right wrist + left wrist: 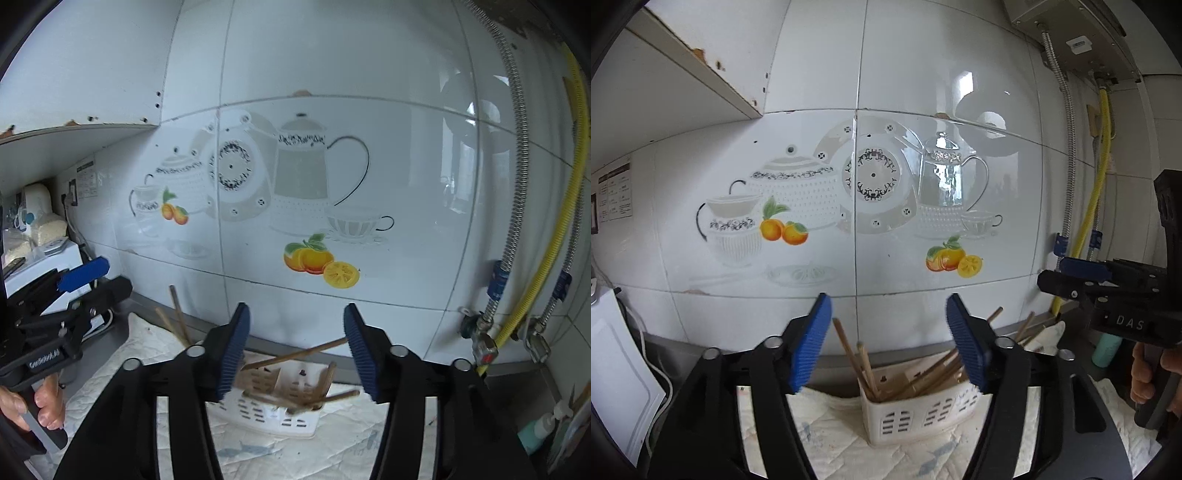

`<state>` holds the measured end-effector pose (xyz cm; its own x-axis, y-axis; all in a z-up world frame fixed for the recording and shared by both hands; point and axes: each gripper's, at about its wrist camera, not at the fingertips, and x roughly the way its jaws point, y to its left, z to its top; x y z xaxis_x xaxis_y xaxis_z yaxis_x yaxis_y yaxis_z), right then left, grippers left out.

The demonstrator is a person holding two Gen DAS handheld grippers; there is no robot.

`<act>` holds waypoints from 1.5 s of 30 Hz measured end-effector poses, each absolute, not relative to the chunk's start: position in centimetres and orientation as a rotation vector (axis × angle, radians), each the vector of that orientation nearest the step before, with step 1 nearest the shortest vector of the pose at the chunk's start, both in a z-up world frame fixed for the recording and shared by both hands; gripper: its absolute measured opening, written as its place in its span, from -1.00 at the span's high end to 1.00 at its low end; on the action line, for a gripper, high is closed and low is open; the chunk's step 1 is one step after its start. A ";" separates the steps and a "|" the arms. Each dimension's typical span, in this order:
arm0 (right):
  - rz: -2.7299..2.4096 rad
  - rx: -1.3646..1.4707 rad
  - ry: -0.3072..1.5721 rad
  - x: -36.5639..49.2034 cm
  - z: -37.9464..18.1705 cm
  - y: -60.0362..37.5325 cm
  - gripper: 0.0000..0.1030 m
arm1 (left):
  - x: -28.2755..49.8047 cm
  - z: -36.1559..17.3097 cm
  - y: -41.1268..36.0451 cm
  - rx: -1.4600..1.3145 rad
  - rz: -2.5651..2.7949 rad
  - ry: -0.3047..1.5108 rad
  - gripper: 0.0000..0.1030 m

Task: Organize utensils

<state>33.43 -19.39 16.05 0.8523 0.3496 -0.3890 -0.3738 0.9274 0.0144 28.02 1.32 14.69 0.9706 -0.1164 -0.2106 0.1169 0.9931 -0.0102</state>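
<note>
A white slotted utensil basket stands on a quilted cloth by the tiled wall, holding several wooden chopsticks that lean at different angles. It also shows in the right wrist view, with chopsticks sticking out. My left gripper is open and empty, raised just in front of the basket. My right gripper is open and empty, above the basket. Each gripper shows at the edge of the other's view: the right one, the left one.
A pale quilted cloth covers the counter. A white appliance with cables stands at the left. Gas pipes and valves run down the wall at the right. A teal bottle and a pump bottle stand at the right.
</note>
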 end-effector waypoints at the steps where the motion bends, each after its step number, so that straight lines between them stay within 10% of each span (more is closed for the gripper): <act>1: 0.383 -0.055 0.395 32.6 16.1 -19.5 -0.17 | 27.3 14.6 1.5 -0.004 -0.117 0.211 -0.38; 12: 0.374 -0.066 0.371 23.4 14.9 -19.3 -0.66 | 17.9 12.8 3.6 -0.051 -0.086 0.217 -0.88; 45: 0.332 -0.062 0.480 9.3 6.4 -18.0 -0.83 | 6.9 7.1 6.8 -0.093 0.086 0.338 -0.90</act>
